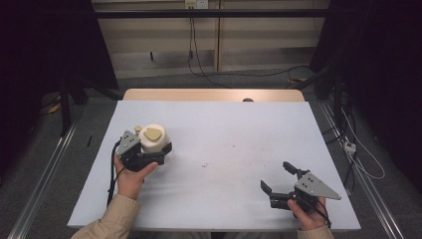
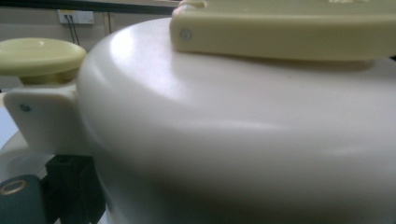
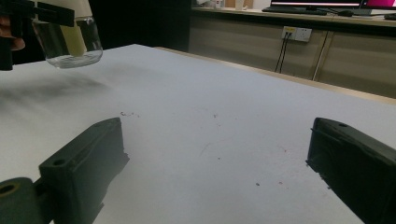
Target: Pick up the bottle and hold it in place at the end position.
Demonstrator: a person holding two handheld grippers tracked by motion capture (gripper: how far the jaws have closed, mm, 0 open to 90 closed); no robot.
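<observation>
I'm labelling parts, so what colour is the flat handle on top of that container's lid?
Pale yellow handle on a cream-white lid; clearest in the left gripper view.

No legible text, label, brand, number or sign on anything here.

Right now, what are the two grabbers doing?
Left gripper: shut on the cream-lidded jar.
Right gripper: open, holding nothing.

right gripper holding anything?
No. In the high view the right gripper has its jaws spread apart over the bare white table, nothing between them.
</observation>
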